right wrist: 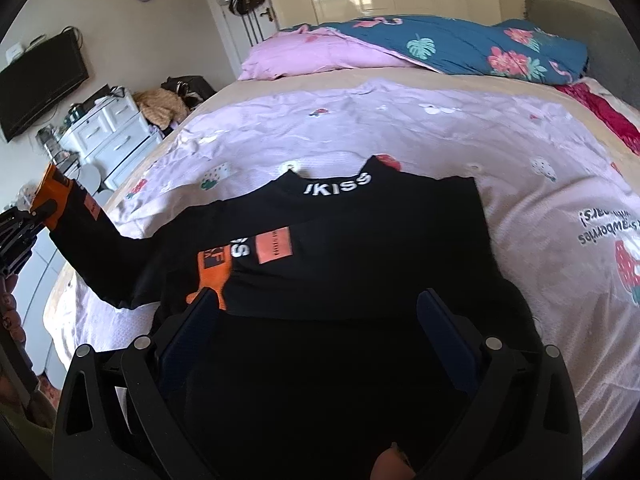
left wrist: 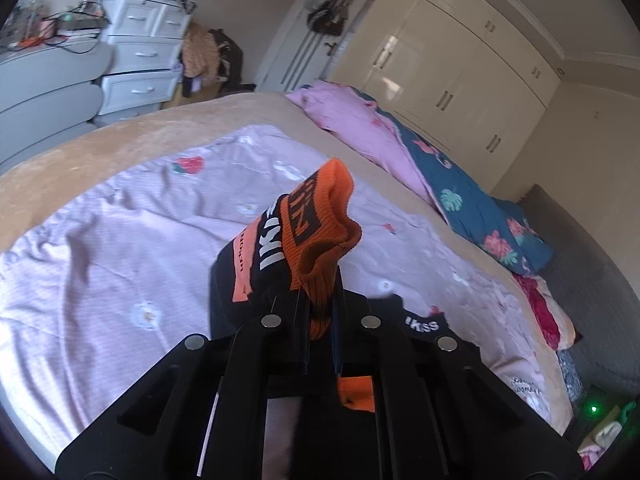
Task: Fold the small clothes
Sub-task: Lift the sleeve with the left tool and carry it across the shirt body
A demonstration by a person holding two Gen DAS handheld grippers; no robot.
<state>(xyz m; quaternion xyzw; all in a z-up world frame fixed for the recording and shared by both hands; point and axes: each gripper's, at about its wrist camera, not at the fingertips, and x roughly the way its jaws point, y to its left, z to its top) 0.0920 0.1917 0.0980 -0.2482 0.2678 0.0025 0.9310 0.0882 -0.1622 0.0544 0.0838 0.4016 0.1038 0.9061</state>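
Cuff [left wrist: 320, 236] seemingly pinched in left claw [left wrist: 320, 320], lifted.

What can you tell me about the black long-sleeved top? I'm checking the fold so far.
The black long-sleeved knit top with orange cuffs lies flat on the pink printed sheet, white "IKISS" lettering at its collar. One sleeve is already folded across the chest. The other is lifted off the bed, its orange cuff pinched in the left gripper. The right gripper hovers open above the hem.
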